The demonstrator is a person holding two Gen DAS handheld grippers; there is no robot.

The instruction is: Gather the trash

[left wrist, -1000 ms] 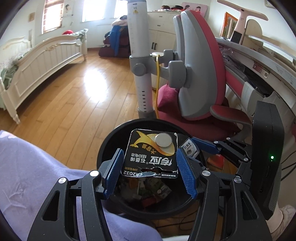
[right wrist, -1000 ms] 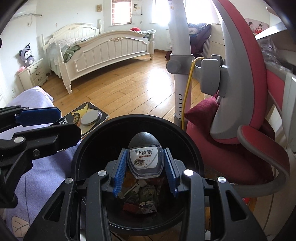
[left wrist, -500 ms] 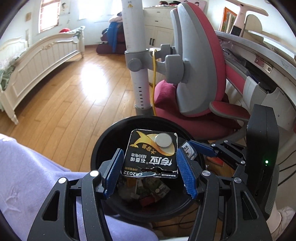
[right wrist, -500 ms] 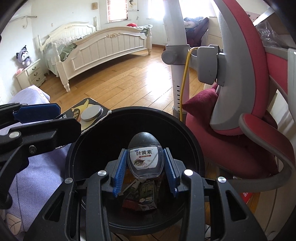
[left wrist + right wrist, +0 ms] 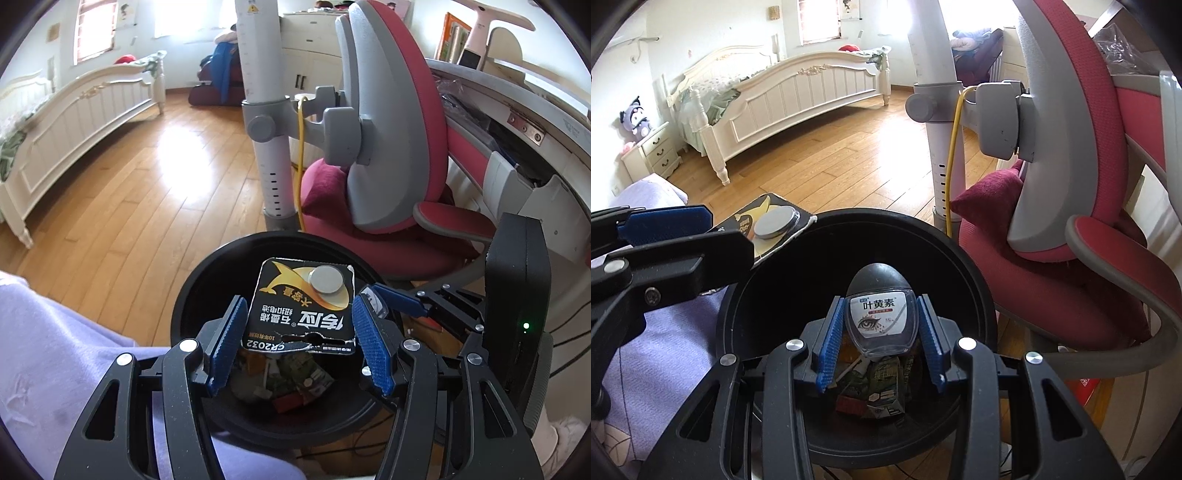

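Observation:
My left gripper (image 5: 299, 332) is shut on a black and gold button battery card (image 5: 301, 306) with a silver coin cell, held over the black round trash bin (image 5: 207, 273). My right gripper (image 5: 881, 332) is shut on a small eye drop bottle (image 5: 881, 314) with a dark cap, held over the same bin (image 5: 960, 258). Several scraps of trash lie at the bin's bottom (image 5: 882, 384). The battery card (image 5: 772, 225) and the left gripper's fingers (image 5: 665, 223) show at the left of the right wrist view. The right gripper's fingers (image 5: 399, 299) show at the right of the left wrist view.
A red and grey desk chair (image 5: 391, 147) with a red cushion stands right behind the bin. A grey desk leg (image 5: 267, 110) with a yellow cable stands beside it. A purple cloth (image 5: 55, 350) lies at the left. A white bed (image 5: 798, 92) stands across the wooden floor.
Both grippers have moved slightly forward over the bin, each still holding its item. The bin sits lower and nearer in both views.

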